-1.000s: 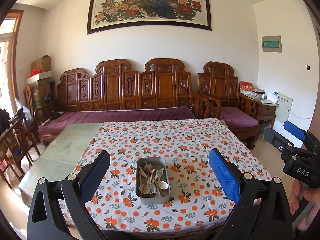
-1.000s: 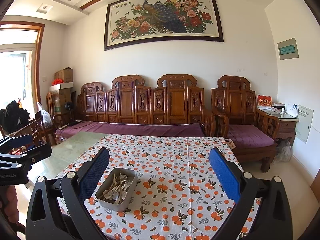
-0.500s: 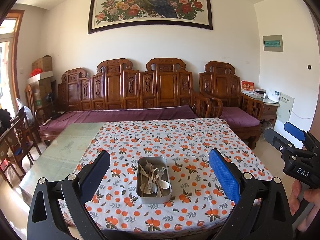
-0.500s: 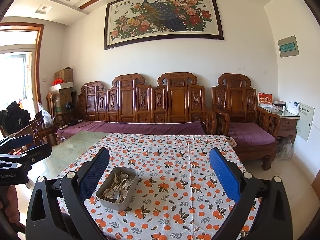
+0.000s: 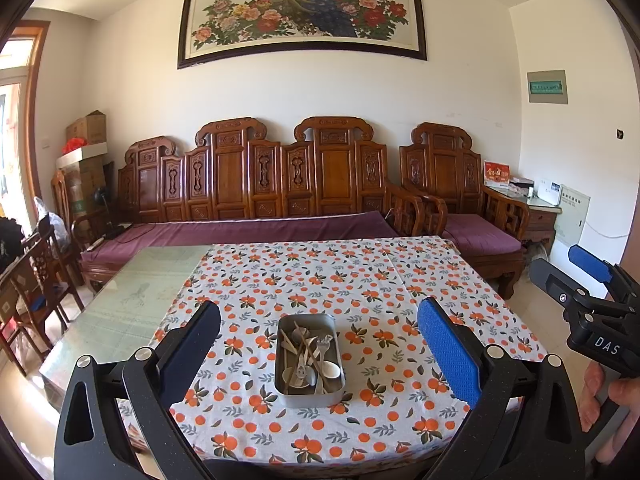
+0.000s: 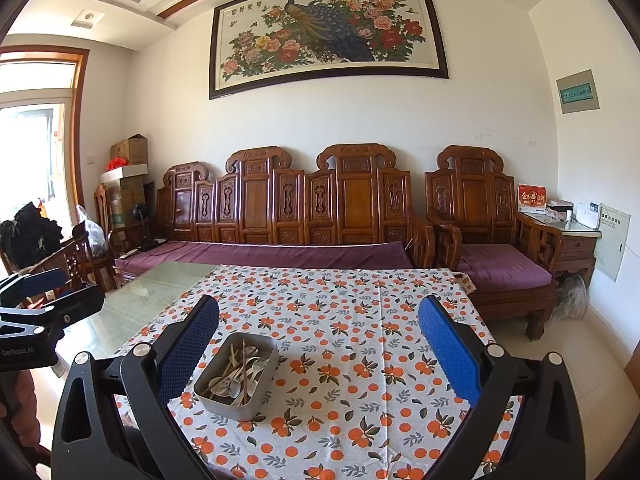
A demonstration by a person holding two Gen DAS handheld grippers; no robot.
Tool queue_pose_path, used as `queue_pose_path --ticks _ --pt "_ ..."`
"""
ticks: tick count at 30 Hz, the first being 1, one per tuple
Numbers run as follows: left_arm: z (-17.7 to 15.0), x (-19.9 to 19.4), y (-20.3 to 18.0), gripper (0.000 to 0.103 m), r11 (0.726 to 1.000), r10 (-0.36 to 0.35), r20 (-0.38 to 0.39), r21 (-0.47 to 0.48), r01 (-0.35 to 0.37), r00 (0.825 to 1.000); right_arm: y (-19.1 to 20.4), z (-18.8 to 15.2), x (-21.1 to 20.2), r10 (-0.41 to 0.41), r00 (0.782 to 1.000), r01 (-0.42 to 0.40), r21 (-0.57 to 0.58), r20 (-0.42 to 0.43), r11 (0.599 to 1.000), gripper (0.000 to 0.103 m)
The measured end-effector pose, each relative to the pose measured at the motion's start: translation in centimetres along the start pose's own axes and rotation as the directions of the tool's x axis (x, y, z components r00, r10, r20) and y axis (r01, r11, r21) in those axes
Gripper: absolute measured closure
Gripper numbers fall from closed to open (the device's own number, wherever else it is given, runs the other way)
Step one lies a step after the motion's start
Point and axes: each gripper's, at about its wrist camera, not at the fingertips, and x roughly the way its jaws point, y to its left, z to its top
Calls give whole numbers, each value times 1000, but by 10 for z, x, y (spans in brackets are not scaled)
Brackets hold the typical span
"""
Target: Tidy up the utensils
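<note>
A grey metal tin [image 5: 308, 394] stands near the front of the table, holding several pale spoons, forks and chopsticks [image 5: 310, 356]. It also shows in the right wrist view [image 6: 236, 374] to the left. My left gripper [image 5: 318, 344] is open and empty, held above and in front of the tin. My right gripper [image 6: 318, 342] is open and empty, held to the right of the tin. The right gripper also shows at the right edge of the left wrist view [image 5: 576, 276], and the left gripper at the left edge of the right wrist view [image 6: 48, 292].
The table carries an orange-patterned cloth [image 5: 360, 280]; its left part is bare glass [image 5: 136, 296]. A carved wooden sofa [image 5: 260, 184] with purple cushions stands behind it, an armchair [image 5: 460, 200] at the right, wooden chairs [image 5: 28, 280] at the left.
Both grippers have drifted slightly toward the table; the tin sits a little higher in both views. Both stay open and empty.
</note>
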Motion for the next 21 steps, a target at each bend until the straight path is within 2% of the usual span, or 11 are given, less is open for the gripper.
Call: queue_pose_path --ticks 21 --pt "-4 1 2 8 1000 4 -4 -6 -4 1000 0 1 0 0 1000 0 0 0 1000 3"
